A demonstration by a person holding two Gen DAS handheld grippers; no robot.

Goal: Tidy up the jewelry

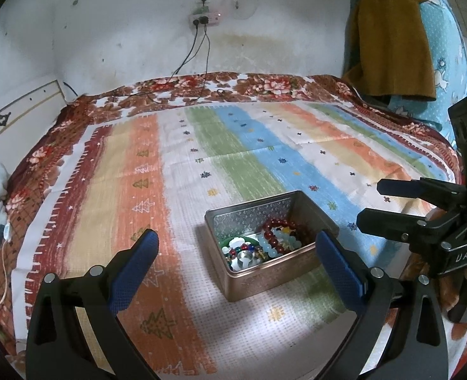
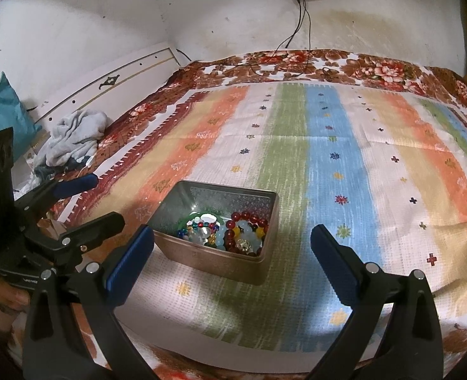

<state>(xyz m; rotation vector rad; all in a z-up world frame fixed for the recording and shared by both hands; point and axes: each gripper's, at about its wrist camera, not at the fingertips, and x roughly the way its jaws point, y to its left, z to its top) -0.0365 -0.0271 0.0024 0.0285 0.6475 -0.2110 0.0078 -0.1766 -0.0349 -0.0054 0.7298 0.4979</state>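
An open rectangular metal tin [image 1: 265, 277] [image 2: 214, 262] sits on the striped cloth, just ahead of both grippers. Inside lie a dark red bead bracelet [image 1: 273, 228] [image 2: 249, 217], pale blue beads [image 1: 266, 245] [image 2: 247, 226], a green bangle [image 2: 198, 213] and small coloured beads [image 1: 233, 251] [image 2: 198, 224]. My left gripper [image 1: 236, 245] stands open over the tin's near edge, nothing between its blue pads. My right gripper [image 2: 232, 237] is open too, its left pad close to the tin's near left corner. Each gripper shows in the other's view: the right gripper [image 1: 373, 205] and the left gripper [image 2: 106, 199].
The striped cloth [image 1: 201, 145] covers a bed with a floral blanket [image 1: 252, 85] beneath. Cables [image 1: 198, 47] hang from a wall socket onto the far edge. A grey crumpled garment [image 2: 72, 136] lies at the left, a headboard [image 2: 106, 85] behind it. Hanging clothes [image 1: 395, 38] stand at the right.
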